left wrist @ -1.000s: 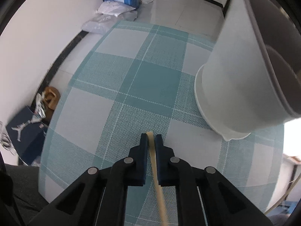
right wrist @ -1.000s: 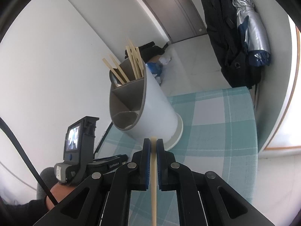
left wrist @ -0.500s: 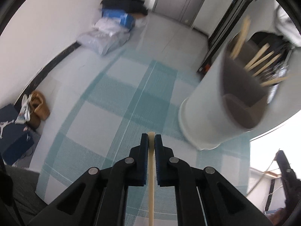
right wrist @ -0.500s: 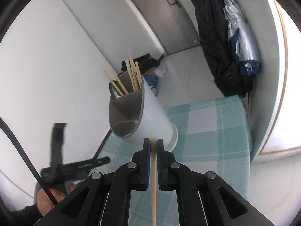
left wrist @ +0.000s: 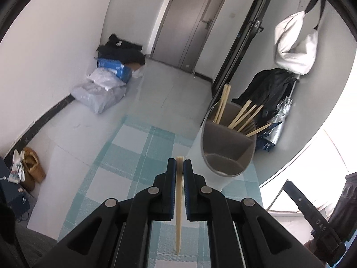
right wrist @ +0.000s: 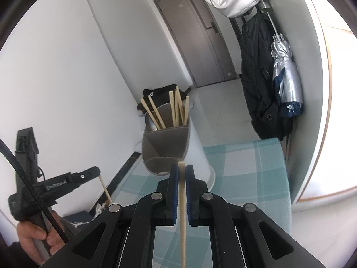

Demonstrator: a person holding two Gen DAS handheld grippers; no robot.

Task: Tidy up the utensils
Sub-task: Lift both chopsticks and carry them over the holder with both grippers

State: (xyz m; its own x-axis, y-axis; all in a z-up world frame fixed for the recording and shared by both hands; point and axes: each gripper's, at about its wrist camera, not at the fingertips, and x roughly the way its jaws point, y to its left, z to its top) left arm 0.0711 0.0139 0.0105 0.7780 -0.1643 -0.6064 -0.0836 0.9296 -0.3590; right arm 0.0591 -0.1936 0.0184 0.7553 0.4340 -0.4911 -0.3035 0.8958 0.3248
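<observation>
A teal-and-white checked tablecloth [left wrist: 142, 156] covers the table through the lower middle of the left wrist view and runs to the right edge of the table in the right wrist view [right wrist: 252, 163]. On it stands a white utensil holder [left wrist: 227, 151] with a grey divided interior, right of centre in the left view and just left of centre in the right view [right wrist: 176, 147]. Several wooden chopsticks [left wrist: 243, 117] lean in its far compartment, fanned out above the rim [right wrist: 176, 111]; the near compartments look vacant.

At the bottom centre of the left view, the left gripper [left wrist: 179, 167] has its blue-padded fingers closed on a single chopstick [left wrist: 179, 205], which runs down the frame between them, its blunt end just past the tips. The same gripper shows at the lower left of the right view [right wrist: 98, 172], held in the person's hand [right wrist: 35, 239], the chopstick hanging below its tip.

The right gripper [right wrist: 182, 174] likewise pinches a second chopstick [right wrist: 183, 218] at the bottom centre of its own view, its tip just in front of the holder's base.
</observation>
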